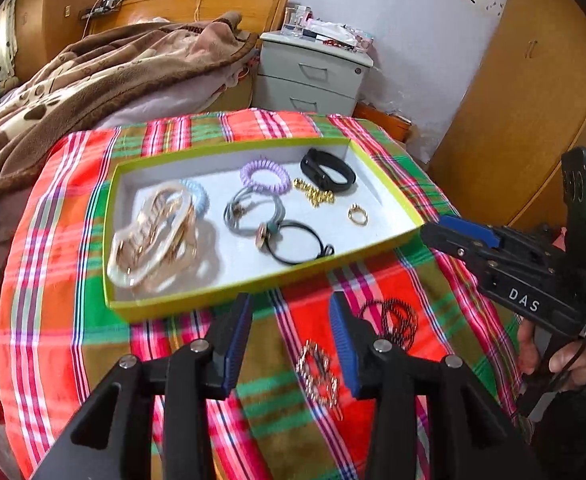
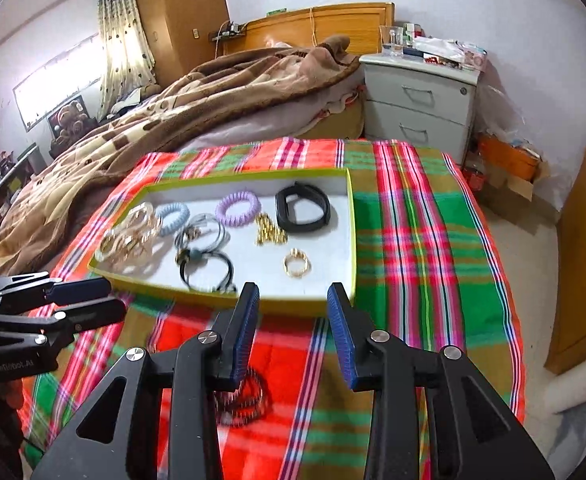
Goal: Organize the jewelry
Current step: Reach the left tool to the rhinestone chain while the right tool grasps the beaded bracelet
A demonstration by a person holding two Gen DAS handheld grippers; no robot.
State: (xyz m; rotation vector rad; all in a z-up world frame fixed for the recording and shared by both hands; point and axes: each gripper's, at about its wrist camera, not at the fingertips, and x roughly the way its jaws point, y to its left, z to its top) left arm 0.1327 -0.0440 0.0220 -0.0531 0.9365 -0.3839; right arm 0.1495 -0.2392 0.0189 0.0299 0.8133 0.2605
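A lime-green tray (image 1: 197,300) with a white floor lies on the plaid cloth. It holds gold-and-pearl chain bracelets (image 1: 153,240), spiral hair ties in blue (image 1: 201,196) and purple (image 1: 263,176), a grey tie (image 1: 249,212), a black tie (image 1: 297,240), a gold bead chain (image 1: 315,194), a gold ring (image 1: 357,214) and a black fitness band (image 1: 327,170). A gold chain piece (image 1: 317,372) and a black beaded bracelet (image 1: 393,316) lie on the cloth in front. My left gripper (image 1: 291,308) hangs open and empty above them. My right gripper (image 2: 293,296) is open and empty at the tray's near wall (image 2: 153,284), with the beaded bracelet (image 2: 249,400) under it.
The plaid-covered table (image 2: 433,240) drops off at right toward the floor and a paper roll (image 2: 577,384). A bed with a brown blanket (image 2: 173,120) runs along the left. A grey nightstand (image 2: 421,100) stands behind, with a wooden wardrobe (image 1: 533,100) to the right.
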